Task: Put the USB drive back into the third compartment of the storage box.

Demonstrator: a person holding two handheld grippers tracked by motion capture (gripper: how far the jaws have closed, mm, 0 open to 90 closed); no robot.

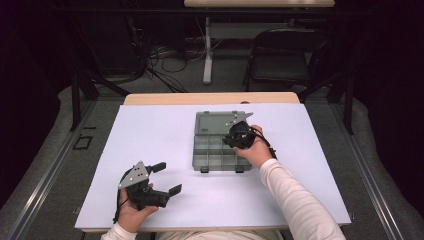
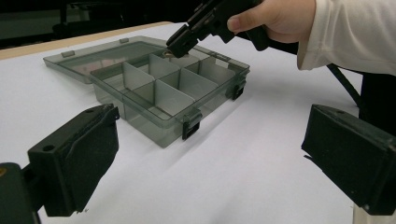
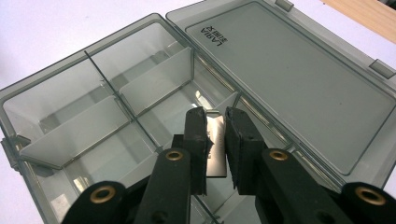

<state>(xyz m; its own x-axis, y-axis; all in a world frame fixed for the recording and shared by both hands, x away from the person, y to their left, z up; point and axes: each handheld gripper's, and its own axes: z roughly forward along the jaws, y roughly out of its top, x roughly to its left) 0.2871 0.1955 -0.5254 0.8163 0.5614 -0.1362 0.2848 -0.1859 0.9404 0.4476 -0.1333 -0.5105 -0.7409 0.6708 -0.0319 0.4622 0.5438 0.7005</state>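
An open grey see-through compartment box [image 1: 210, 159] lies on the white sheet, its lid [image 1: 216, 122] folded flat at the far side. My right gripper [image 1: 234, 139] hovers over the box's right far part, pointing down into it. Its jaws [image 3: 215, 116] are shut on a thin silvery plate [image 3: 216, 151], held upright above a compartment beside the lid hinge. My left gripper [image 1: 169, 178] rests at the front left of the table, well clear of the box [image 2: 159, 93]. It stands open with nothing between its fingers [image 2: 74, 158]. From there the right gripper [image 2: 180, 42] shows over the box's far corner.
The white sheet [image 1: 150, 135] covers the wooden table [image 1: 210, 98]. The box's front latches [image 2: 191, 125] face the person. Beyond the table stand a dark folding chair [image 1: 280, 60] and a second table's leg [image 1: 207, 55], with cables on the floor.
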